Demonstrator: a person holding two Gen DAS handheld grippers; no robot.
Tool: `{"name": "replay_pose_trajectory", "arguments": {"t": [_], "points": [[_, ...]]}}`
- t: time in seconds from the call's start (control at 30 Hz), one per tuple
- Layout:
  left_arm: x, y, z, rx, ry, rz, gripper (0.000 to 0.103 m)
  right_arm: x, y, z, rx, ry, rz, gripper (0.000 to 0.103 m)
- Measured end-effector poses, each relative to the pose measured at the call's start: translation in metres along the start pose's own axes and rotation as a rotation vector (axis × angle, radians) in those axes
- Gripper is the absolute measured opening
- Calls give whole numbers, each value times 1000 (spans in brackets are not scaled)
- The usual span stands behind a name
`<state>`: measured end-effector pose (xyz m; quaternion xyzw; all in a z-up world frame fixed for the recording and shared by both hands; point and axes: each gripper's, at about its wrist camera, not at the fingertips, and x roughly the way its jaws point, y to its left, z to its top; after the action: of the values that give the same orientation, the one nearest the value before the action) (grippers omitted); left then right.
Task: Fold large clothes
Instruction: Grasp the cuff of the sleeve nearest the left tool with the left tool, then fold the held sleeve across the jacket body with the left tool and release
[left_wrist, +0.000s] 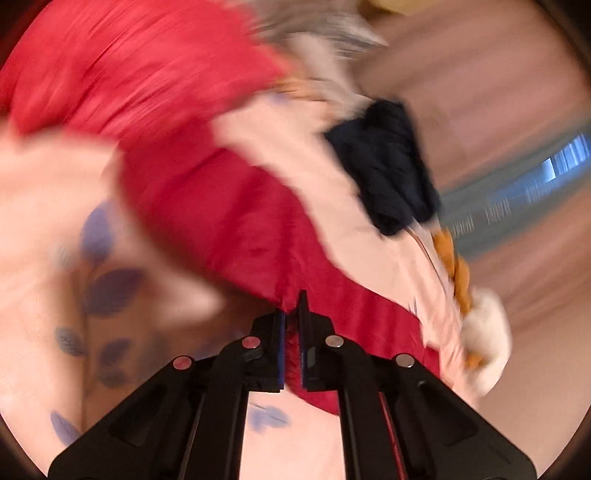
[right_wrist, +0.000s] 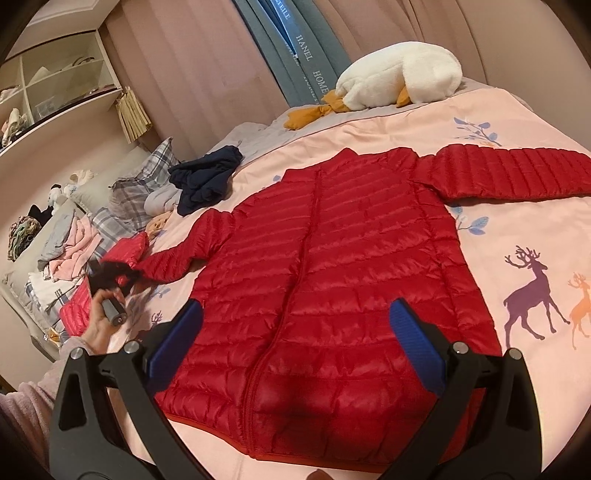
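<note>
A red quilted down jacket (right_wrist: 332, 277) lies flat, front up and zipped, on a pink bedspread (right_wrist: 517, 258) printed with deer. Its right sleeve (right_wrist: 517, 173) stretches out to the right. My left gripper (right_wrist: 110, 275), held in a hand, is at the end of the left sleeve (right_wrist: 173, 258). In the blurred left wrist view the left gripper (left_wrist: 291, 306) is shut on red jacket fabric (left_wrist: 207, 206), lifted off the bedspread. My right gripper (right_wrist: 295, 306) hovers open above the jacket's lower half, with nothing between its blue pads.
A crumpled navy garment (right_wrist: 203, 177) lies beyond the left shoulder. A white plush goose (right_wrist: 399, 74) rests at the far edge. Checked pillows and a heap of clothes (right_wrist: 74, 251) line the left side. Shelves (right_wrist: 55, 85) and curtains stand behind.
</note>
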<state>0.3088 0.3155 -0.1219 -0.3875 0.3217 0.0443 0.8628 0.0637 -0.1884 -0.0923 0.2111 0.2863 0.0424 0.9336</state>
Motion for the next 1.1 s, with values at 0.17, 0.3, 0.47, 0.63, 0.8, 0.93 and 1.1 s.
{"name": "replay_pose_trajectory", "arguments": {"t": [0.17, 0.3, 0.47, 0.63, 0.8, 0.93, 1.1], "points": [[-37, -135, -52, 445, -47, -90, 5, -1, -3, -5, 15, 5, 9, 101], [-40, -211, -125, 692, 9, -158, 5, -6, -9, -8, 28, 3, 3, 101], [-16, -254, -213, 876, 139, -178, 11, -11, -23, -10, 60, 6, -13, 101], [7, -253, -256, 879, 231, -151, 91, -10, -42, -11, 97, 27, -43, 101], [-8, -223, -248, 788, 283, -259, 91, 3, -60, 4, 127, 46, -46, 101], [2, -176, -218, 597, 333, -287, 91, 41, -67, 45, 113, 88, -39, 101], [40, -126, -172, 292, 412, -337, 91, 121, -87, 103, 137, 149, -96, 101]]}}
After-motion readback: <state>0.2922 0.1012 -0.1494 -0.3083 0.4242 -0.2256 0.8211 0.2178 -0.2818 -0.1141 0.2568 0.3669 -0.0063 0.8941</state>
